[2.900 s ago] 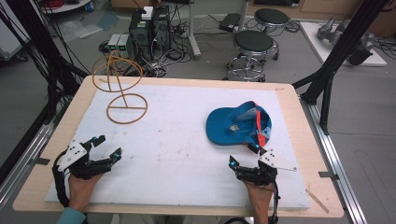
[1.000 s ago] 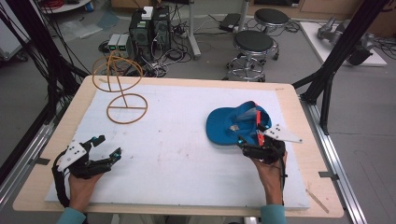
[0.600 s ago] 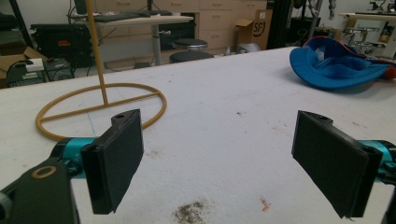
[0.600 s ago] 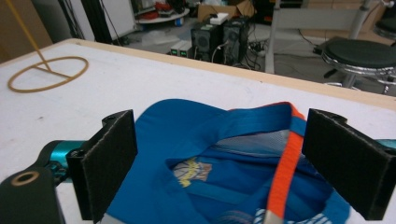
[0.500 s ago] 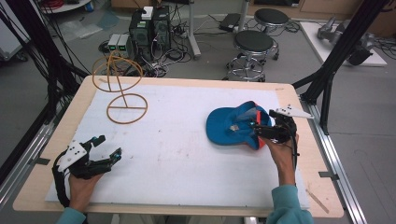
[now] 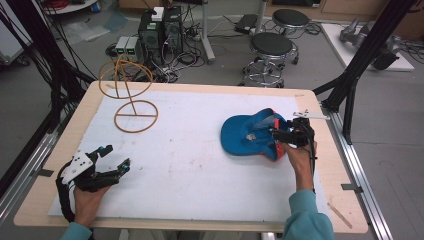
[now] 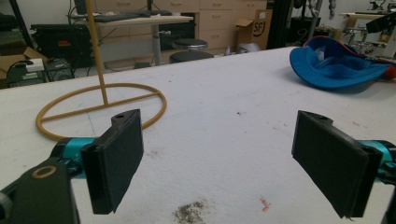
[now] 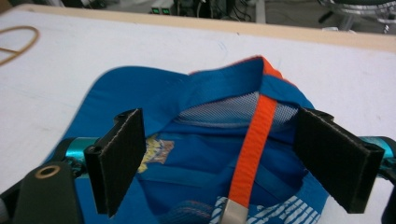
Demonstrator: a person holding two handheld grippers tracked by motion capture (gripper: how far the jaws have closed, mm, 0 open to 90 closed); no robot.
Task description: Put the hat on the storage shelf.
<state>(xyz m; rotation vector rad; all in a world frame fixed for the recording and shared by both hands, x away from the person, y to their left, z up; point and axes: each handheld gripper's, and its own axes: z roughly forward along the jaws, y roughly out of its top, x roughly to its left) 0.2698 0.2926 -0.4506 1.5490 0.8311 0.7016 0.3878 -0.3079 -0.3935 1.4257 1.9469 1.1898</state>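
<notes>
A blue cap (image 6: 247, 135) lies upside down on the right of the white table mat (image 6: 200, 170), with an orange strap (image 8: 254, 135) across its back. My right gripper (image 6: 277, 136) reaches in from the cap's right edge. Its jaws stand wide and have just been closing a little. In the right gripper view the strap and the cap's inner rim (image 8: 196, 154) lie between the pads (image 8: 119, 161), which do not press on them. My left gripper (image 6: 116, 156) rests open near the front left corner, with nothing between its pads (image 7: 116, 158).
A tan wire stand (image 6: 135, 116) with a round base stands at the back left of the table; its pole (image 7: 98, 56) rises ahead of the left gripper. Stools (image 6: 270, 47) and computer boxes (image 6: 160, 30) stand on the floor beyond the far edge.
The right hand has moved away from the table's front edge, along the cap's right side, and its gripper now points left into the cap. The left hand has kept still.
</notes>
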